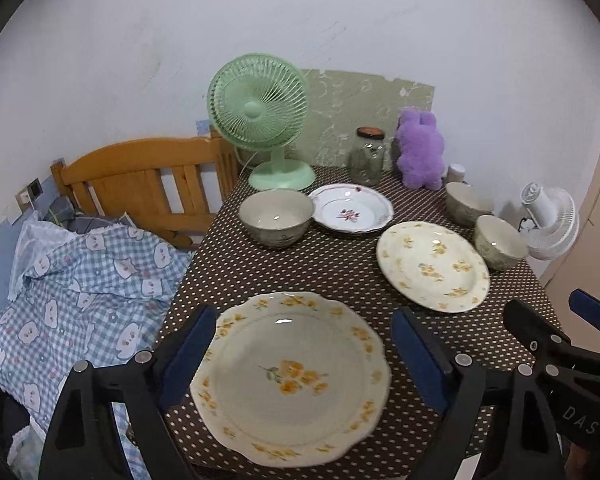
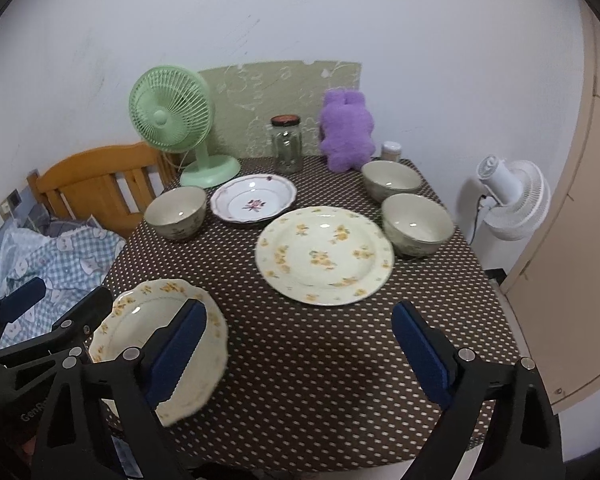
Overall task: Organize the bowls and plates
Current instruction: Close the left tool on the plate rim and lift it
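On the brown dotted tablecloth lie three plates. A scalloped yellow-flowered plate sits at the near left edge, framed between the blue pads of my open left gripper, which do not touch it. A round yellow-flowered plate lies mid-table, and a white plate with a pink flower behind it. Three cream bowls stand apart: one at the left, two at the right. My right gripper hangs open over bare cloth, beside the near plate.
Along the wall stand a green fan, a glass jar, a purple plush toy and a small container. A white fan stands off the table's right edge. A wooden headboard and checked bedding lie to the left.
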Motion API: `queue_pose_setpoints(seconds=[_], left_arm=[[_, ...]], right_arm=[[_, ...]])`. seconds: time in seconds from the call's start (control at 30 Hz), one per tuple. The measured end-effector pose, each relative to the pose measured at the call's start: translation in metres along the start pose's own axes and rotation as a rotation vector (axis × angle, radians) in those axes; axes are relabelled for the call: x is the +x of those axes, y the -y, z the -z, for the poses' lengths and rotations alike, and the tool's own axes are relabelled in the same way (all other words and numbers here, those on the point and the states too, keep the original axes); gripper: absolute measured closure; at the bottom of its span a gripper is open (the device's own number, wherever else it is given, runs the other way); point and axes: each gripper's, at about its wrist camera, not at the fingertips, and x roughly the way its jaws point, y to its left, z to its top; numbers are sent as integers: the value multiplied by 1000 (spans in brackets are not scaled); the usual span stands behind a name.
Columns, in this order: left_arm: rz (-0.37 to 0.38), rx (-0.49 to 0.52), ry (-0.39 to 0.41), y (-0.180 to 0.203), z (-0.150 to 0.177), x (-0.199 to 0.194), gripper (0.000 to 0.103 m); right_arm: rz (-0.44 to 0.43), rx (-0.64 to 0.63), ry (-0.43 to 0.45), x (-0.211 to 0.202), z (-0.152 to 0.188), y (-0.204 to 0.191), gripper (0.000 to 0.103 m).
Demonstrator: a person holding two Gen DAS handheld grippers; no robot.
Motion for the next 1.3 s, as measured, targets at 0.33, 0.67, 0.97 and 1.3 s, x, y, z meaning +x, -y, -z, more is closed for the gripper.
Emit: queue_pose_setpoints(seconds=[0.33, 0.67, 0.97, 1.3], left_arm=[[-15, 15, -90, -42, -4, 50, 21], [-12, 36, -201, -66, 8, 101, 21], [19, 32, -318, -79, 24, 144, 23], [85, 44, -409, -81, 35, 166, 29]], right_arm=[[-4, -7, -106, 53, -8, -55, 11], [28, -4, -231, 107, 3, -87, 14], [54, 12, -345, 151, 18, -105, 19], [78, 40, -442, 179, 37, -110, 33]])
